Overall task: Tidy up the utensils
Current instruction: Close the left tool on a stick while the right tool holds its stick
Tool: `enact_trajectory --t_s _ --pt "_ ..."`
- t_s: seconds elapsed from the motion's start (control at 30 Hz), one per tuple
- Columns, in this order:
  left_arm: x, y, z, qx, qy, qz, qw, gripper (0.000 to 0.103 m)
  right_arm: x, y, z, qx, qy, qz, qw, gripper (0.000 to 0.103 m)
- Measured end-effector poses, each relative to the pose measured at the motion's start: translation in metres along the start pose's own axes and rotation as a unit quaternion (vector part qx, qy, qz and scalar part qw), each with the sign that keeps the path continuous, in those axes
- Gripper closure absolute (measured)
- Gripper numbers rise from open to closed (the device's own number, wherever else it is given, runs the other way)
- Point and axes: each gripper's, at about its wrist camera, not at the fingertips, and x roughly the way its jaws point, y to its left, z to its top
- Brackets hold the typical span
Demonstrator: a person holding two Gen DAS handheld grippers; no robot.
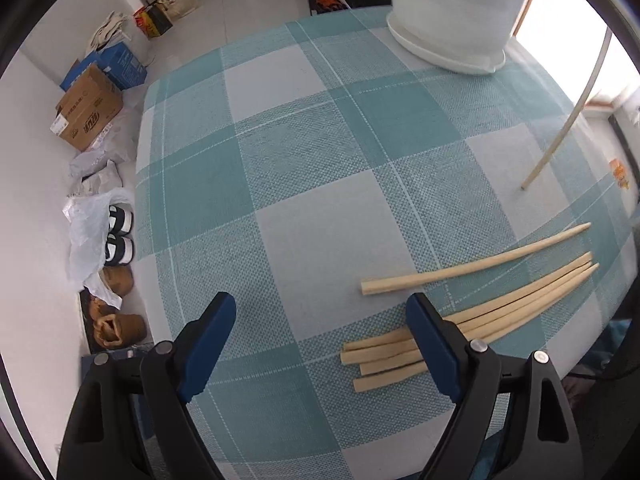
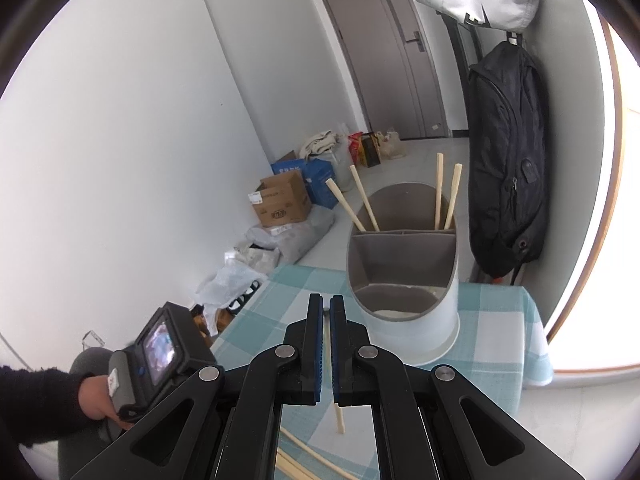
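Several wooden chopsticks [image 1: 472,320] lie on the checked tablecloth [image 1: 304,184] at the front right; one more chopstick [image 1: 476,266] lies just beyond them. My left gripper [image 1: 320,320] is open and empty, its right finger over the bundle's thick ends. My right gripper [image 2: 326,344] is shut on a single chopstick [image 2: 338,416], held upright above the table near the white utensil holder [image 2: 404,280]; this chopstick also shows in the left wrist view [image 1: 568,120]. The holder has grey compartments, and its rear one holds several chopsticks [image 2: 440,192]. The holder's base shows at the table's far side [image 1: 452,16].
The table's left edge drops to a floor with cardboard boxes [image 1: 90,108], plastic bags [image 1: 86,232] and shoes. A black backpack [image 2: 508,168] hangs on the wall behind the holder. The left hand and its gripper's camera [image 2: 160,348] show at lower left in the right wrist view.
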Motion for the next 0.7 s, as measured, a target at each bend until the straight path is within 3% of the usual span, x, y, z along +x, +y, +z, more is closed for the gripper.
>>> enact_trajectory --t_s 0.2,0.27,0.3,0.4,0.57,0.7 --pt "0.0 -0.014 0.009 0.06 -0.012 0.017 0.998 0.019 -0.009 -0.008 -0.001 0.008 -0.01 -0.005 1.0 0.101" --pt "-0.001 -0.024 0.009 0.099 -0.021 0.023 0.9946 0.025 -0.013 -0.012 -0.002 0.016 -0.013 -0.008 1.0 0.101" --pt "-0.003 -0.029 0.008 0.121 -0.025 0.021 0.9921 0.033 -0.016 -0.016 -0.002 0.022 -0.015 -0.01 1.0 0.101" --pt "-0.004 -0.033 0.01 0.157 -0.032 0.031 0.9866 0.036 -0.025 -0.025 -0.002 0.036 -0.023 -0.017 0.999 0.101" --pt "0.001 -0.015 0.029 0.106 -0.051 0.038 0.9923 0.036 -0.034 -0.034 -0.003 0.054 -0.034 -0.022 0.998 0.101" --pt "0.004 0.003 0.043 0.026 -0.047 0.054 0.9971 0.036 -0.038 -0.033 -0.005 0.054 -0.035 -0.021 0.998 0.101"
